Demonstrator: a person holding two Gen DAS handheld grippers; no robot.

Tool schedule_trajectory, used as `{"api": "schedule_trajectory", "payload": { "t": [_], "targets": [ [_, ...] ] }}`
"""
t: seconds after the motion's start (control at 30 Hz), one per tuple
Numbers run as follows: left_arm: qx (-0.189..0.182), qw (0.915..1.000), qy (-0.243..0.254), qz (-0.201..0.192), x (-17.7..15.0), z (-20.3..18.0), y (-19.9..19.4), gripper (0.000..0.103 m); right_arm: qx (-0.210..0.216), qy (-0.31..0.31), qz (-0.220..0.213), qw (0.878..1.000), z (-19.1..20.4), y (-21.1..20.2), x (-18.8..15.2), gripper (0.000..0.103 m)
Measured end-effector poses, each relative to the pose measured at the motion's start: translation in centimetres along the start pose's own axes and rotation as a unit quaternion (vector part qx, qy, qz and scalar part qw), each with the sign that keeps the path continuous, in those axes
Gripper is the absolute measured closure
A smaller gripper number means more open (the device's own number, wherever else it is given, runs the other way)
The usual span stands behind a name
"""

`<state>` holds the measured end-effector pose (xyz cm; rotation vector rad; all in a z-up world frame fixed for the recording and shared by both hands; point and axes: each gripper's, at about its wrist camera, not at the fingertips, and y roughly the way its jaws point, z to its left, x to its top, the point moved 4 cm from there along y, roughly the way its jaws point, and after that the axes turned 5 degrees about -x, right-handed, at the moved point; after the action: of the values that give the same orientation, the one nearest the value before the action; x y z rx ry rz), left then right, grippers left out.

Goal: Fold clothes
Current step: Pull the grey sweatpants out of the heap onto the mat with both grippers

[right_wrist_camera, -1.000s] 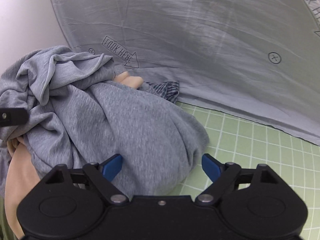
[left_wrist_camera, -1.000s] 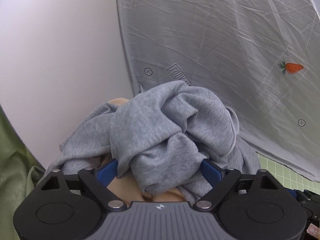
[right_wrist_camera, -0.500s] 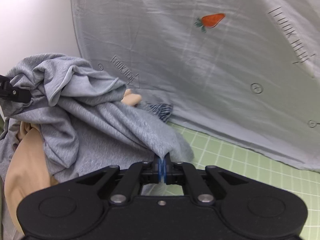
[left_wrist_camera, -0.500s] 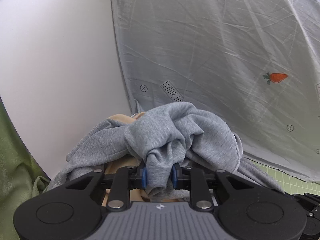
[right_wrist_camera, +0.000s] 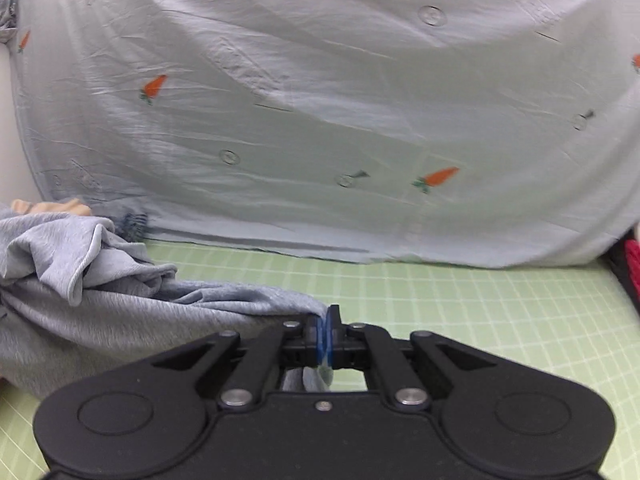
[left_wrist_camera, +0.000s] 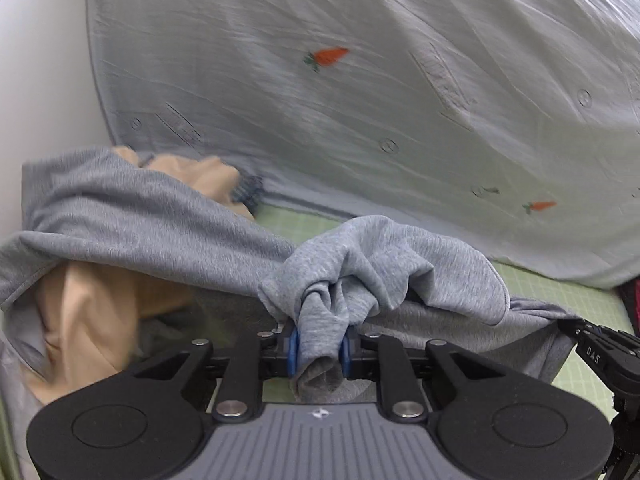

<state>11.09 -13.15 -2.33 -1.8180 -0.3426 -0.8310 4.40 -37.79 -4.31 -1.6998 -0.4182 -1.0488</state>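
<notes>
- Left wrist view shows my left tongs (left_wrist_camera: pixel 319 350) clamped on a thick bunched fold of the grey sweatshirt (left_wrist_camera: pixel 152 232), the cloth squeezed between the blue pads (left_wrist_camera: pixel 294 350) and hanging out below them.
- Only this view shows the peach garment (left_wrist_camera: pixel 84 320) tucked under the sweatshirt to its left, with another peach bulge past the sweatshirt's far edge.
- It also catches my right tongs (left_wrist_camera: pixel 600 356) at the sweatshirt's right end, where the cloth is drawn into a point; from here I cannot tell how they are set.
- Right wrist view settles that: my right tongs (right_wrist_camera: pixel 327 340) are pressed together on a thin edge of the grey sweatshirt (right_wrist_camera: pixel 120 320), and a bit of cloth shows through the gap behind the pads (right_wrist_camera: pixel 320 340).
- From this side the sweatshirt stretches away left of the tongs, lying on the green gridded mat (right_wrist_camera: pixel 460 300), rumpled into folds at its far left.
- This view shows far more of the mat, open to the right of the sweatshirt; the left view gives only slivers of it (left_wrist_camera: pixel 560 284).
- Both views show the pale carrot-print sheet (right_wrist_camera: pixel 360 120) hanging behind the sweatshirt, its lower edge meeting the mat.
- A dark striped scrap (right_wrist_camera: pixel 132 226) sits at the sheet's foot just beyond the sweatshirt.
- A red item (right_wrist_camera: pixel 634 256) shows at the mat's far right edge.
</notes>
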Motion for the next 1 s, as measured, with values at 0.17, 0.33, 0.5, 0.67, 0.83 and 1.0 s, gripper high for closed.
{"api": "schedule_trajectory", "payload": {
  "t": [0.17,0.33,0.5,0.67,0.83,1.0],
  "targets": [
    [-0.054,0.9959,-0.019,0.071,-6.0,-7.5,1.3,0.075,-0.045,0.022,0.042,0.998,-8.0,0.0,-3.4,0.101],
    [-0.041,0.9942,-0.007,0.100,-9.5,-10.9,1.2,0.063,-0.085,0.047,0.084,0.992,-15.7,0.1,-6.7,0.098],
    [-0.001,0.9958,-0.024,0.088,-9.4,-9.1,0.2,0.037,-0.107,0.076,0.111,0.985,-19.8,-0.7,-9.3,0.068],
    [0.028,0.9944,-0.034,0.096,-8.7,-5.4,0.2,0.034,-0.102,0.106,0.110,0.983,-16.3,-1.7,-10.4,0.045],
    [0.041,0.9936,-0.031,0.101,-8.0,-1.0,-0.2,0.031,-0.076,0.123,0.116,0.983,-10.1,-2.3,-11.8,0.028],
    [0.052,0.9934,-0.010,0.101,-7.5,2.8,-0.7,0.030,-0.061,0.120,0.157,0.978,-4.3,-0.9,-14.0,0.020]
  ]
}}
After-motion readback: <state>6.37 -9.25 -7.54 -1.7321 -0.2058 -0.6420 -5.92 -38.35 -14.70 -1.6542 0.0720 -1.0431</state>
